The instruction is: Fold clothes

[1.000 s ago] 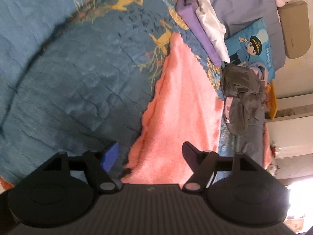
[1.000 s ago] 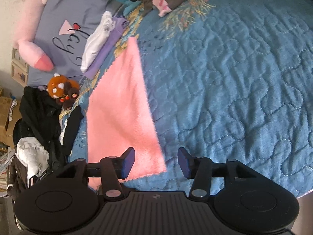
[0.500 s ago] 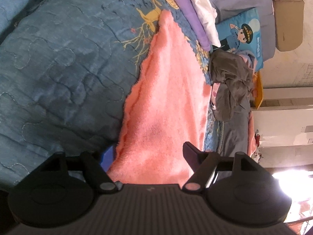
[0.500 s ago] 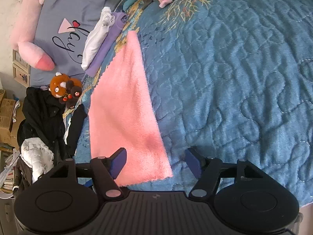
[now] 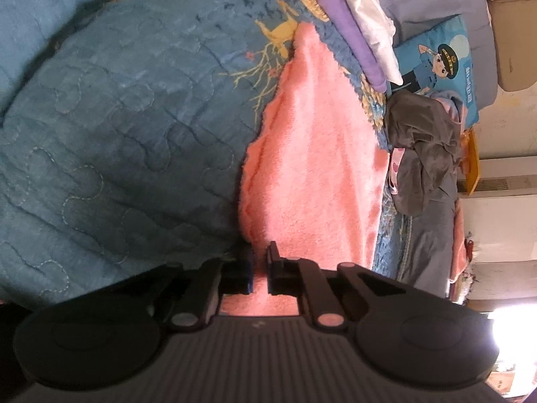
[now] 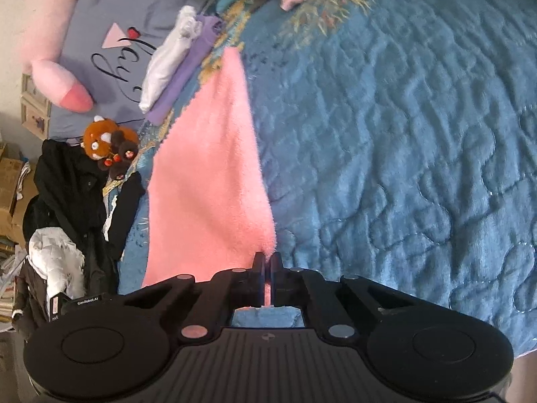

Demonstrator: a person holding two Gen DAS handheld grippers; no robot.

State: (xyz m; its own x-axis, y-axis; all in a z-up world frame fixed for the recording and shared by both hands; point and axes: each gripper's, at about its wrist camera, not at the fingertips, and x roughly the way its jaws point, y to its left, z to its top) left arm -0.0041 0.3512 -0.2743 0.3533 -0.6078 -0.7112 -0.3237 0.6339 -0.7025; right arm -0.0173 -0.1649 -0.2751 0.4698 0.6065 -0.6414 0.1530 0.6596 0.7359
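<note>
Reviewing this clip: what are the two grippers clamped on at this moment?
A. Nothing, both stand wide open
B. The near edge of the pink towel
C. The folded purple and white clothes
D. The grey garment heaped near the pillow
B: the left gripper and the right gripper have just closed, each pinching the near edge of the pink towel on the blue quilt.

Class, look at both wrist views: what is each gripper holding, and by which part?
Both have just closed on the pink towel: the left gripper pinches its near left corner, the right gripper its near right corner.
</note>
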